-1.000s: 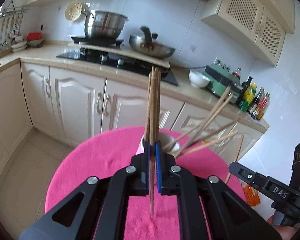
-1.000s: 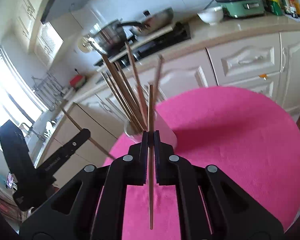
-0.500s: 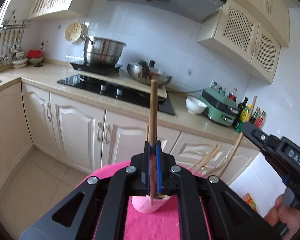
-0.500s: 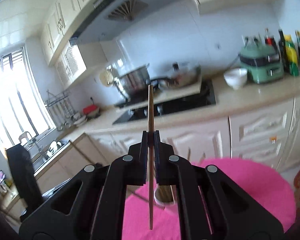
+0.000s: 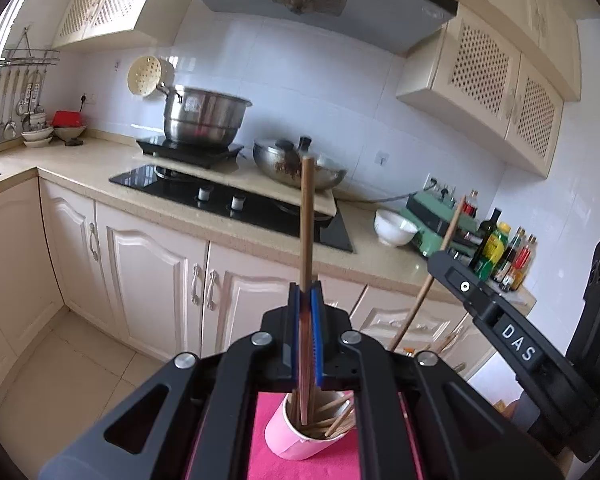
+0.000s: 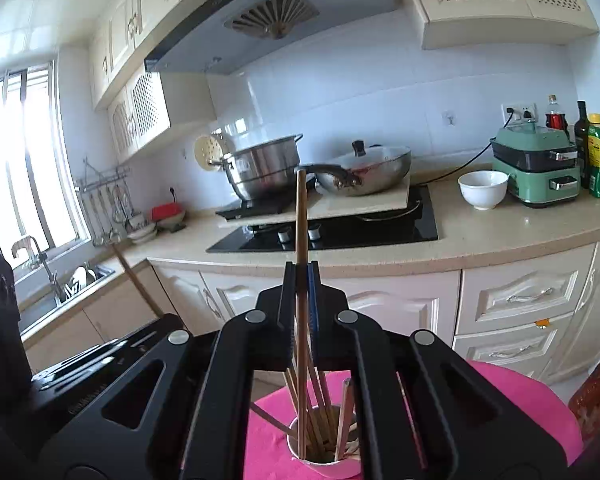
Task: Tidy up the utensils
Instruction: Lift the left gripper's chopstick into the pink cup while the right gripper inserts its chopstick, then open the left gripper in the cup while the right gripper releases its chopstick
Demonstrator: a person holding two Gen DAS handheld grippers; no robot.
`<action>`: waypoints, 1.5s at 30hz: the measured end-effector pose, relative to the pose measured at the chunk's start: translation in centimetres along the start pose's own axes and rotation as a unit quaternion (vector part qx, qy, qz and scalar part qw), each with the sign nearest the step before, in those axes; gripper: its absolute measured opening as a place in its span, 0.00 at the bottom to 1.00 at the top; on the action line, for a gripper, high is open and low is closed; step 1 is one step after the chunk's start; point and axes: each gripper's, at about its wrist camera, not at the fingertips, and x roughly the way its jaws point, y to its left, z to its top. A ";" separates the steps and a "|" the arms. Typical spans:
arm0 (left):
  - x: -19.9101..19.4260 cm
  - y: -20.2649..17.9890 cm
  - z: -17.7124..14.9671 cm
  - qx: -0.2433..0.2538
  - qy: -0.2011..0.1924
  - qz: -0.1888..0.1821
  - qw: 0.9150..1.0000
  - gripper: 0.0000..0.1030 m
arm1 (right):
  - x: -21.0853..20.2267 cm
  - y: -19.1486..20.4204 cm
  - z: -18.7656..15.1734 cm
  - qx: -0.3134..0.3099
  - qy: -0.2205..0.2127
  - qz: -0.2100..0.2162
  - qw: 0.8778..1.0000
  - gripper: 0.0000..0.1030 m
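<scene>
Left wrist, chopstick (image 5: 307, 236) clamped in gripper (image 5: 307, 300)

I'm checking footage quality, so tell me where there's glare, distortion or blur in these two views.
Right wrist view: the window at left is blown out white, and the counter edge bows from fisheye. Left wrist view: evenly lit, cabinets curve toward the rim, and the pink cup looks slightly soft.

Black tool (image 5: 306, 300), blue pads, silver screws
</scene>
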 end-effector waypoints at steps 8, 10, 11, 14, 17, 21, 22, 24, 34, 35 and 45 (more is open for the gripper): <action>2.3 0.1 -2.3 0.012 0.041 0.009 0.999 0.06 | 0.5 0.3 -1.7 -0.038 -0.001 -0.015 0.999 0.06; 2.6 0.0 -2.8 0.018 0.047 0.009 0.999 0.06 | 0.6 0.3 -2.0 -0.038 0.000 -0.016 0.999 0.06; 2.7 -0.1 -3.0 0.020 0.049 0.009 0.999 0.06 | 0.6 0.2 -2.2 -0.038 0.000 -0.016 0.999 0.06; 3.0 -0.4 -3.6 0.029 0.057 0.012 0.998 0.06 | 0.6 0.2 -2.7 -0.039 0.001 -0.016 0.999 0.06; 3.3 -0.3 -4.0 0.030 0.064 0.012 0.997 0.06 | 0.5 0.2 -2.8 -0.044 -0.001 -0.014 0.999 0.06; 3.5 -0.6 -4.6 0.038 0.069 0.011 0.997 0.06 | 0.2 0.1 -2.8 -0.043 -0.005 -0.019 0.999 0.06; 3.5 -0.7 -4.8 0.040 0.070 0.011 0.997 0.06 | 0.2 0.0 -2.7 -0.041 -0.007 -0.019 0.999 0.06; 3.5 -1.0 -5.1 0.045 0.073 0.010 0.996 0.06 | 0.2 0.0 -2.7 -0.044 -0.010 -0.021 0.999 0.06; 3.4 -1.6 -6.1 0.059 0.081 0.006 0.995 0.06 | -0.1 0.6 -3.5 -0.066 0.002 -0.016 0.998 0.06; 3.4 -1.7 -6.2 0.061 0.082 0.007 0.995 0.05 | -0.3 0.8 -3.5 -0.073 0.002 -0.015 0.997 0.06; 3.4 -1.7 -6.9 0.066 0.085 0.005 0.994 0.06 | -1.3 1.6 -3.9 -0.098 0.014 -0.003 0.995 0.06</action>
